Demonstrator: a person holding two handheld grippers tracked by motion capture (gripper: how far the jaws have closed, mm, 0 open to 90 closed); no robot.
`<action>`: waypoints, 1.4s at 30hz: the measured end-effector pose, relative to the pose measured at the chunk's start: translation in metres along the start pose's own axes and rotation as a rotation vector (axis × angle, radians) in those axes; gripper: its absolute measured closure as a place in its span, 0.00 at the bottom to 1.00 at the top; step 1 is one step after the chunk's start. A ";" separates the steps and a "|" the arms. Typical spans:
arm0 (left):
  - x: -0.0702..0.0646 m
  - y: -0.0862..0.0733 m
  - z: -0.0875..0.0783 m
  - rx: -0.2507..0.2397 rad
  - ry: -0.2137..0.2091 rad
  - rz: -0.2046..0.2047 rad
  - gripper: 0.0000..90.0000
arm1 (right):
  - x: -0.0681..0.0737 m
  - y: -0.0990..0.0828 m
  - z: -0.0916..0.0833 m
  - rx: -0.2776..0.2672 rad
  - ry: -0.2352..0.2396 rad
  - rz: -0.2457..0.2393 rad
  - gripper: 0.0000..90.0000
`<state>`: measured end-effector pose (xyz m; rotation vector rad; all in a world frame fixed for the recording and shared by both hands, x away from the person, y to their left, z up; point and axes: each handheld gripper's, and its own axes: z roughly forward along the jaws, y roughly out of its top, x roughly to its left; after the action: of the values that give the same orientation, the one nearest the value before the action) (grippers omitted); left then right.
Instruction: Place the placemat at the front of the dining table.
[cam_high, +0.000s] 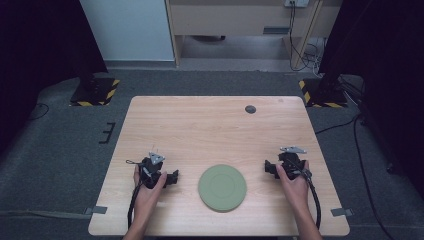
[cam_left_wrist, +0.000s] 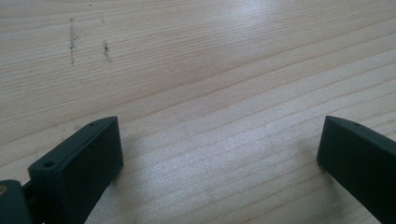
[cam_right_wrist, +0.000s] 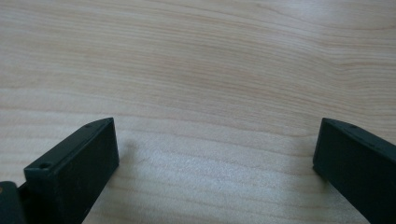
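Observation:
A round green plate (cam_high: 222, 188) lies on the wooden table (cam_high: 210, 125) near its front edge, between my two hands. My left gripper (cam_high: 174, 176) rests on the table just left of the plate, pointing toward it. In the left gripper view the left gripper (cam_left_wrist: 219, 140) stands open over bare wood. My right gripper (cam_high: 268, 167) rests right of the plate, also pointing toward it. In the right gripper view the right gripper (cam_right_wrist: 217, 140) is open, with nothing between its jaws.
A small dark round cap (cam_high: 250, 109) sits in the table top near the far edge. Two stand bases with yellow-black tape (cam_high: 95, 90) (cam_high: 322, 92) stand on the floor beyond the far corners. Cables (cam_high: 360, 150) run along the floor on the right.

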<state>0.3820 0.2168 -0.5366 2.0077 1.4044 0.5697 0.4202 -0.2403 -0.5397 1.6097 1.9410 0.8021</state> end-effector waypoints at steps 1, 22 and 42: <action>0.000 0.000 0.000 0.000 -0.001 -0.001 0.00 | 0.000 0.000 0.000 0.000 0.000 0.000 0.00; 0.009 -0.003 -0.021 -0.082 -0.090 0.003 0.03 | 0.023 -0.021 -0.051 -0.038 0.147 -0.176 0.06; -0.015 -0.008 -0.036 -0.138 -0.211 0.076 0.03 | 0.060 -0.036 -0.067 -0.080 0.264 -0.314 0.08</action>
<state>0.3479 0.2129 -0.5167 1.9542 1.1365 0.4589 0.3373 -0.1951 -0.5178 1.1582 2.2401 0.9831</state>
